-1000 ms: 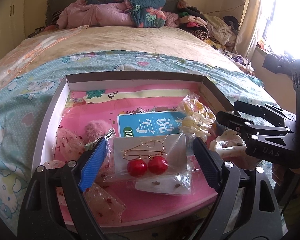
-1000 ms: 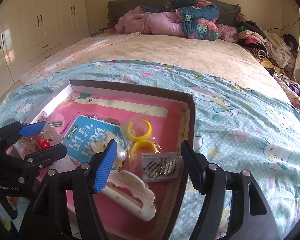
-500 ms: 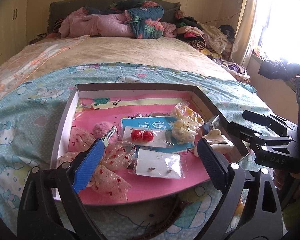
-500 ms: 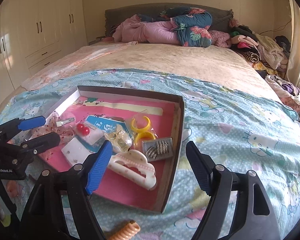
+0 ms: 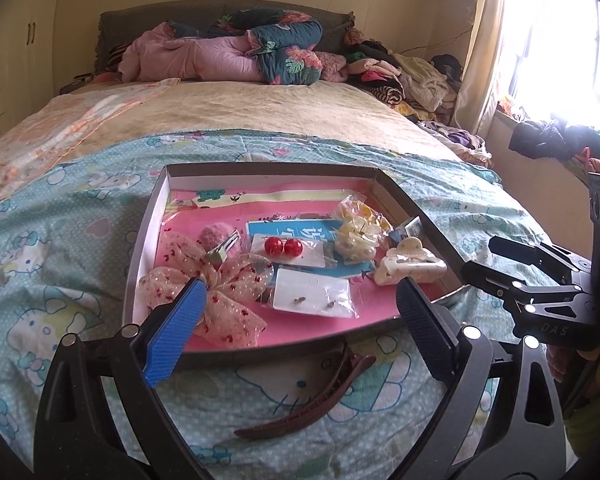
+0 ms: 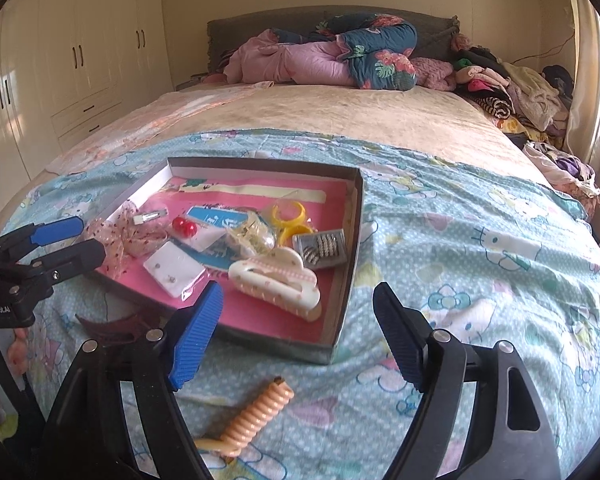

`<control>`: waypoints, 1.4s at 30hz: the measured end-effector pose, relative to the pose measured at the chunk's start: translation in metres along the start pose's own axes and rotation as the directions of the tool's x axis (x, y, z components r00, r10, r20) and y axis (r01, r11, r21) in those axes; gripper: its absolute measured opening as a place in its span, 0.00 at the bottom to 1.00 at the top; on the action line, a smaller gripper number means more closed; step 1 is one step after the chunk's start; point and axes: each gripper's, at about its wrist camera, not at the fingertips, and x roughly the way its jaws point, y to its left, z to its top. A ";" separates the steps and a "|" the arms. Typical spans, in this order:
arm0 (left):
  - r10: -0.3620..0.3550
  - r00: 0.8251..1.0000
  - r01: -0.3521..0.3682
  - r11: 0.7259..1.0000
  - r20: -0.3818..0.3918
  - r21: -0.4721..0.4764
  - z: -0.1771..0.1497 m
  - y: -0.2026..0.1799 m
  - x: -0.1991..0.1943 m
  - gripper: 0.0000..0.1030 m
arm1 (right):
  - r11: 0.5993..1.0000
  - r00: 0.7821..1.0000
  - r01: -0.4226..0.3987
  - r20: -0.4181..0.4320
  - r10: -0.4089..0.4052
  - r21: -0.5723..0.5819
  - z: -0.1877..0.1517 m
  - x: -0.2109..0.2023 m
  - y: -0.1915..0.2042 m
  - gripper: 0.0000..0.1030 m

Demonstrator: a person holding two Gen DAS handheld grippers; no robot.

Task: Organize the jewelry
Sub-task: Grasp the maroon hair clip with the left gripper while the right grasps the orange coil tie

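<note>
Jewelry sits gathered in the shallow box near the bed's foot edge. Both grippers, left and right, hover empty, fingers having just spread wide. Next, probably the brown clip outside.

Bed fills room; cream wardrobe left, bright curtained window right

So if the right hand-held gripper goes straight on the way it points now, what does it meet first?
Probably the near corner of the box: it lies between the open fingers of the right hand-held gripper, ahead of them. Depth is uncertain; it might meet the blanket first.
</note>
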 end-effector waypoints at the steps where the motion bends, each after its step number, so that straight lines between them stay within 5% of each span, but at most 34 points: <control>1: 0.001 1.000 -0.001 1.000 -0.002 0.002 -0.002 0.000 -0.001 0.84 | 1.000 1.000 -0.002 -0.003 0.002 0.001 -0.003 -0.001 0.001 0.73; 21: 0.027 0.995 -0.015 0.992 -0.096 0.124 -0.055 -0.009 -0.005 0.84 | 0.999 0.992 -0.026 -0.125 0.028 0.019 -0.057 0.008 0.014 0.72; 25: 0.043 0.992 -0.024 0.988 -0.118 0.155 -0.060 -0.010 0.004 0.84 | 0.999 0.986 -0.041 -0.161 0.044 0.024 -0.067 0.016 0.019 0.64; 30: 0.065 0.989 -0.038 0.979 -0.132 0.201 -0.059 -0.014 0.014 0.84 | 0.997 0.984 -0.072 -0.165 0.073 0.012 -0.072 0.015 0.027 0.41; 34: 0.056 0.986 -0.023 0.978 -0.158 0.207 -0.057 -0.014 0.022 0.68 | 0.993 0.979 -0.116 -0.172 0.112 -0.017 -0.075 0.011 0.038 0.17; 42: -0.010 0.973 0.058 0.978 -0.231 0.201 -0.067 -0.024 0.028 0.26 | 0.986 0.976 -0.155 -0.164 0.144 -0.054 -0.080 -0.002 0.046 0.17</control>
